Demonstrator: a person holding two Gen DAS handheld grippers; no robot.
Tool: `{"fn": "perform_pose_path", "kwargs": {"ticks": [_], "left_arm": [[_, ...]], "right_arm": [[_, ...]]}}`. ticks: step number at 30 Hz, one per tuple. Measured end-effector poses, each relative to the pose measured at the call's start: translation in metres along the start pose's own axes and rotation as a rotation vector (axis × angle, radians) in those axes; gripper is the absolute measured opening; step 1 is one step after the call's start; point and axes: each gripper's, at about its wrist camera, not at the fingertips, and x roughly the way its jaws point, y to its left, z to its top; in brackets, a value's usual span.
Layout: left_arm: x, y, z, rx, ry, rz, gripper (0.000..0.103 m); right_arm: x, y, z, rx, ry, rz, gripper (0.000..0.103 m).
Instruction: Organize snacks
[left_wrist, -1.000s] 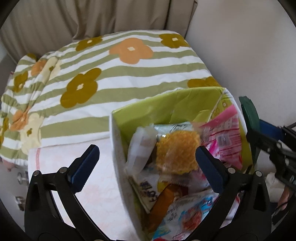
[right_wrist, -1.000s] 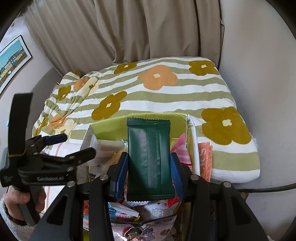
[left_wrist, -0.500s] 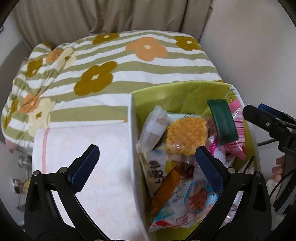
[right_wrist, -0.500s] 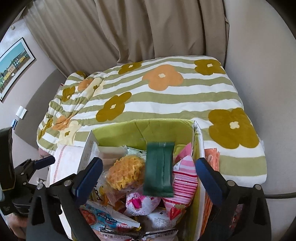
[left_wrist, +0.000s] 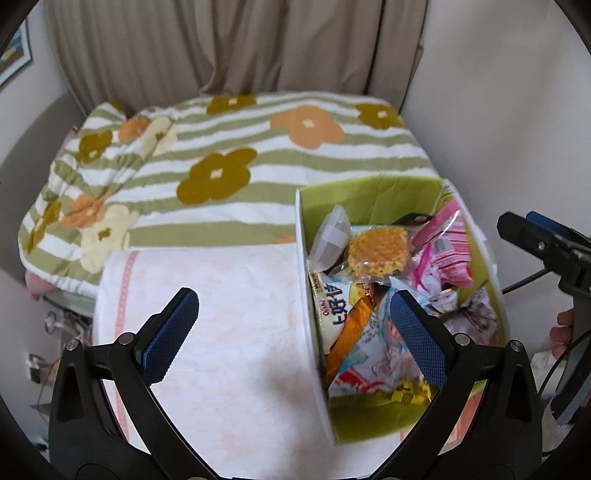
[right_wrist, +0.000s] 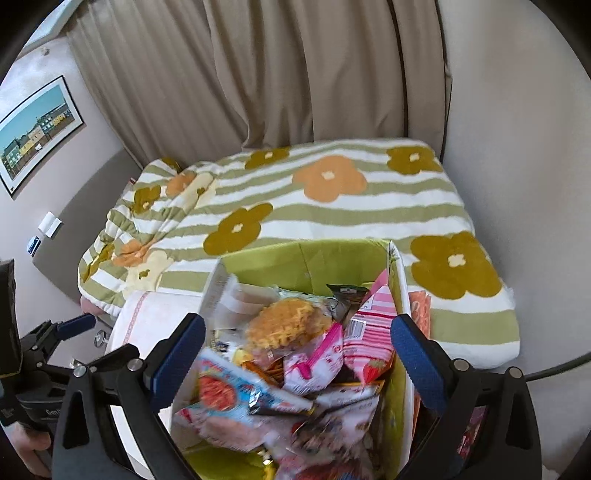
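A change from the earlier frames is recorded: the dark green packet that was clamped in the right claw one second ago, and seen dropping half a second ago, is no longer held. Only a dark corner of a wrapper is now seen at the back of the box; whether it is that packet cannot be told. Both cameras are noted to sit higher and further back than before.

Going left to right in the left wrist view: the left claw is found released, its blue textured pads spread wide and nothing between them. It is held over a pale pink towel of soft, faintly patterned cloth, with its right finger over the box's contents. Behind the towel, a quilted blanket with green and white stripes and orange and brown flowers is spread on the bed. The box stands just right of the towel, a rectangular carton with white outer walls and a lime-green inside.

The snacks are all inside the box, piled loosely: a round golden waffle in clear film, a clear crinkled pouch, an orange stick packet, a pink striped bag and glossy printed sachets.

The right claw is likewise found released and empty, poised above the box. Beige pleated curtains hang behind the bed.
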Motion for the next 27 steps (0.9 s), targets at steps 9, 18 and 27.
{"fn": "perform_pose_path", "kwargs": {"ticks": [9, 18, 27], "left_arm": [[-0.105, 0.041, -0.039, -0.018, -0.215, -0.032, 0.103], [-0.172, 0.098, -0.112, -0.017, -0.362, 0.015, 0.103], [-0.186, 0.119, -0.149, -0.026, -0.385, 0.010, 0.103]], "right_arm": [[-0.094, 0.076, -0.043, -0.072, -0.188, -0.099, 0.100], [-0.143, 0.137, -0.109, -0.091, -0.307, -0.178, 0.100], [-0.146, 0.160, -0.144, -0.084, -0.308, -0.211, 0.100]]}}
